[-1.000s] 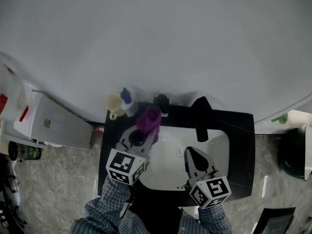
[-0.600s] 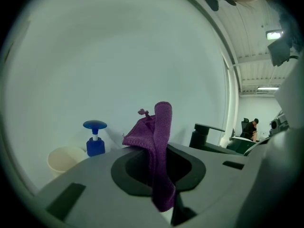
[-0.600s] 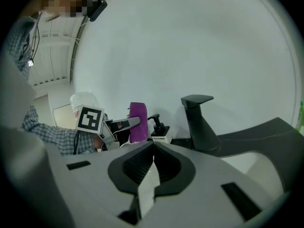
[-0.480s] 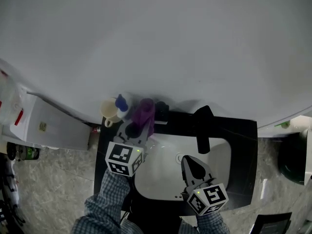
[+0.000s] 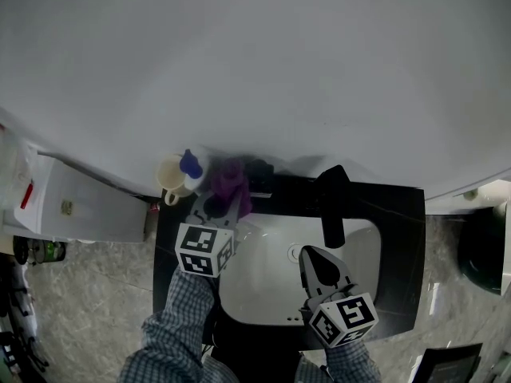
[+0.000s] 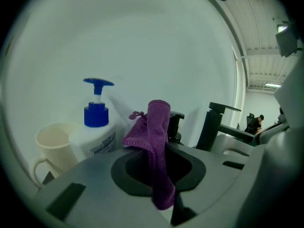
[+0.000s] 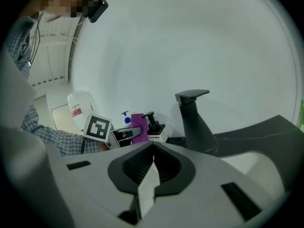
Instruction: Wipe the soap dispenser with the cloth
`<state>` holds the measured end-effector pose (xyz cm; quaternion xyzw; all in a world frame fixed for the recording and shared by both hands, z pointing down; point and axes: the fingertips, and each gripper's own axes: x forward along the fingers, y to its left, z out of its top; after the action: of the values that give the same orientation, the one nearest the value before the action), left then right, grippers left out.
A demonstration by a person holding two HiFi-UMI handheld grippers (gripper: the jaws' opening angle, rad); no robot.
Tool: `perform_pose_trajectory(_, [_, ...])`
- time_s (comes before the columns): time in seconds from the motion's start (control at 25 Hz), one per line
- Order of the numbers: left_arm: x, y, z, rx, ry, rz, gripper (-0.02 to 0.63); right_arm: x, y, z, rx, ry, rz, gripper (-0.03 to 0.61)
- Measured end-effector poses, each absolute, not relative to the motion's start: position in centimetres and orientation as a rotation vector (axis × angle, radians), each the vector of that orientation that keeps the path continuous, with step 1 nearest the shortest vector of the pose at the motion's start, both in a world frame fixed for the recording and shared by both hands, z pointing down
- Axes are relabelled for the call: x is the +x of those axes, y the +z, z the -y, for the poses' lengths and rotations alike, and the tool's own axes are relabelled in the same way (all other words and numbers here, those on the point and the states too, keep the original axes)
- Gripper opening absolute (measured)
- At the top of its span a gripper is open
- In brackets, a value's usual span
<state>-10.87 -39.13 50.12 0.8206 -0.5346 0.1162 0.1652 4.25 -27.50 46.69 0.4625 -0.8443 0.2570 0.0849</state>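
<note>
My left gripper (image 5: pixel 226 201) is shut on a purple cloth (image 5: pixel 228 182), which bunches up above the jaws (image 6: pixel 159 137). The cloth sits at the back left of the counter, right between a white bottle with a blue pump (image 5: pixel 190 166) (image 6: pixel 95 125) and a black pump dispenser (image 5: pixel 262 171) (image 6: pixel 176 124). I cannot tell whether the cloth touches either one. In the right gripper view the cloth (image 7: pixel 138 126) hangs just left of the black dispenser (image 7: pixel 152 122). My right gripper (image 5: pixel 314 254) (image 7: pixel 153 148) hovers over the white basin (image 5: pixel 263 290), shut and empty.
A cream cup (image 5: pixel 168 175) (image 6: pixel 51 144) stands left of the blue-pump bottle. A black faucet (image 5: pixel 331 202) (image 7: pixel 192 115) rises behind the basin. The black counter (image 5: pixel 399 238) ends at a white wall. A white cabinet (image 5: pixel 80 202) stands to the left.
My left gripper has carried the cloth back and left, from over the basin's rim to the bottles by the wall. The right gripper has barely shifted.
</note>
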Motion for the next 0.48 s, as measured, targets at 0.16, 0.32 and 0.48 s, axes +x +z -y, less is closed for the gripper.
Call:
perform_pose_trajectory(0.16, [-11.6, 51.4, 39.5, 2.27, 0.293, 1.545, 0.057, 4.6, 46.8, 27.6, 1.388, 0.77, 2.511, 0.018])
perform_pose_trajectory(0.32, [-12.2, 53.2, 39.1, 2.234, 0.372, 1.54, 0.057, 4.9, 46.8, 27.4, 1.394, 0.774, 2.508, 0.018])
perform_pose_trajectory(0.48, [-12.1, 53.4, 38.4, 2.238, 0.389, 1.526, 0.057, 5.0, 46.9, 27.4, 1.393, 0.773, 2.503, 0.018])
